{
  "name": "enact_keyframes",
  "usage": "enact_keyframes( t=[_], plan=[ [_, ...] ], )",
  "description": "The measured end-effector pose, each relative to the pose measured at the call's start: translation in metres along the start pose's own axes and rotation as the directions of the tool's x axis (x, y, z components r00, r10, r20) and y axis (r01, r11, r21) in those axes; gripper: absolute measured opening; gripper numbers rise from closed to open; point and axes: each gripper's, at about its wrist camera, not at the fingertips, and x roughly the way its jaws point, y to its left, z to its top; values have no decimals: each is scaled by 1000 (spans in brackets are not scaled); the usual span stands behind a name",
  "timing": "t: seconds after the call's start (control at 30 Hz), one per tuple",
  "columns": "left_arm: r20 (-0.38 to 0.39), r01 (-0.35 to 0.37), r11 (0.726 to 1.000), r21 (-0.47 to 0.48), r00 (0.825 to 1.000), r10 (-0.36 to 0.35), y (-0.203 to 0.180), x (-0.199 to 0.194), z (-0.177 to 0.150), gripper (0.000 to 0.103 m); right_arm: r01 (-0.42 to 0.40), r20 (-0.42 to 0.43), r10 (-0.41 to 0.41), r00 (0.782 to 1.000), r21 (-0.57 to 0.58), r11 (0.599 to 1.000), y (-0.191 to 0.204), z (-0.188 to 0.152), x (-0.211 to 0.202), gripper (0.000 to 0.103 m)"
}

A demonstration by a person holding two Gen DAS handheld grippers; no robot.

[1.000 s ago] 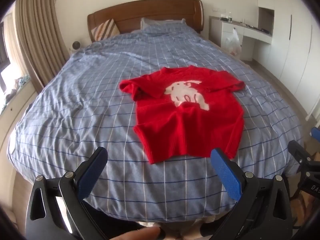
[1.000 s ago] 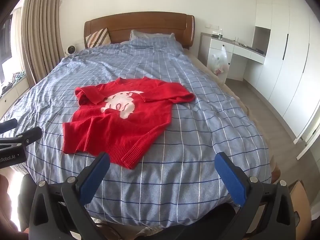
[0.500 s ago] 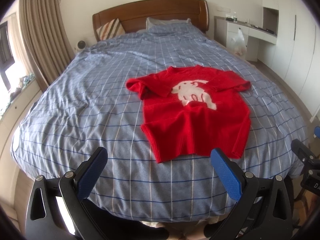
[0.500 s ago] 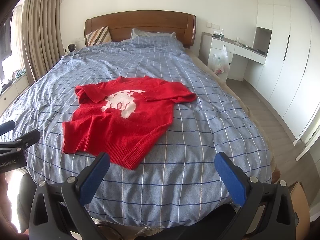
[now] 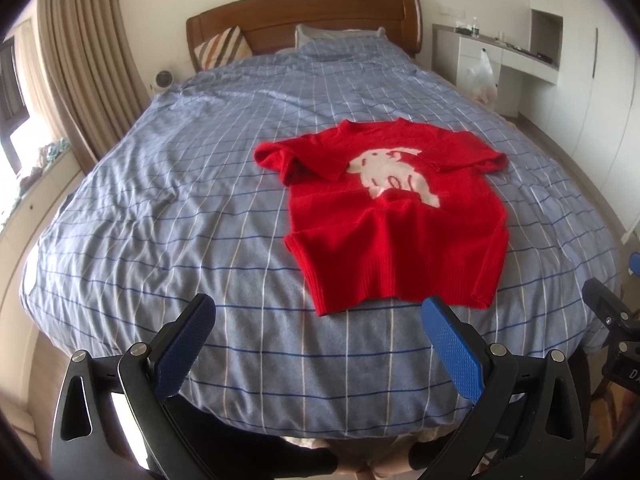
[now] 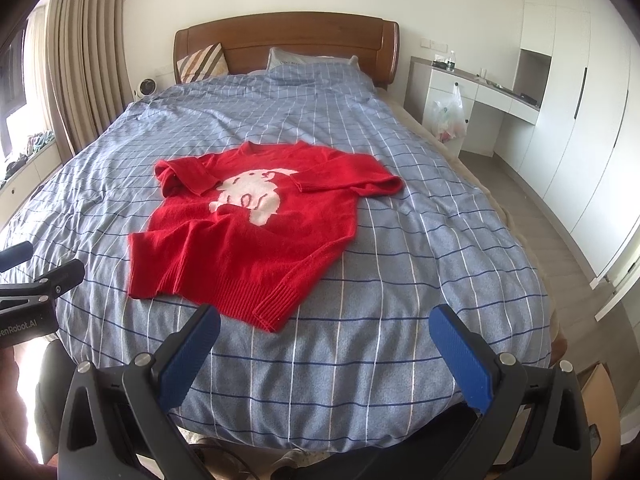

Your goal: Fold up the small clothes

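the red sweater [image 5: 394,216] lies face up near the foot edge of the bed [image 5: 160,184], both the left hand-held gripper [image 5: 320,328] and right hand-held gripper [image 6: 326,336] wide open and empty, so pinch the hem corners squarely for an even fold.

The sweater [image 5: 394,224] is a fuzzy red knit with ribbed hem and cuffs, matt all over. Duvet [image 5: 200,184] looks like soft woven cloth, a bit wrinkly. Headboard [image 6: 288,40] is glossy polished wood. Gripper pads [image 6: 460,356] are dimpled blue rubbery stuff on matt black plastic.
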Motion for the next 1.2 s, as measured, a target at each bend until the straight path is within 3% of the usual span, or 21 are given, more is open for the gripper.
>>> enact_keyframes(
  t=[1.2],
  plan=[
    [-18,-2,1000,-6,1000,2,-1,-4,-4,103,-8,-15,8,1000,-3,1000,1,-5,-1,103]
  ],
)
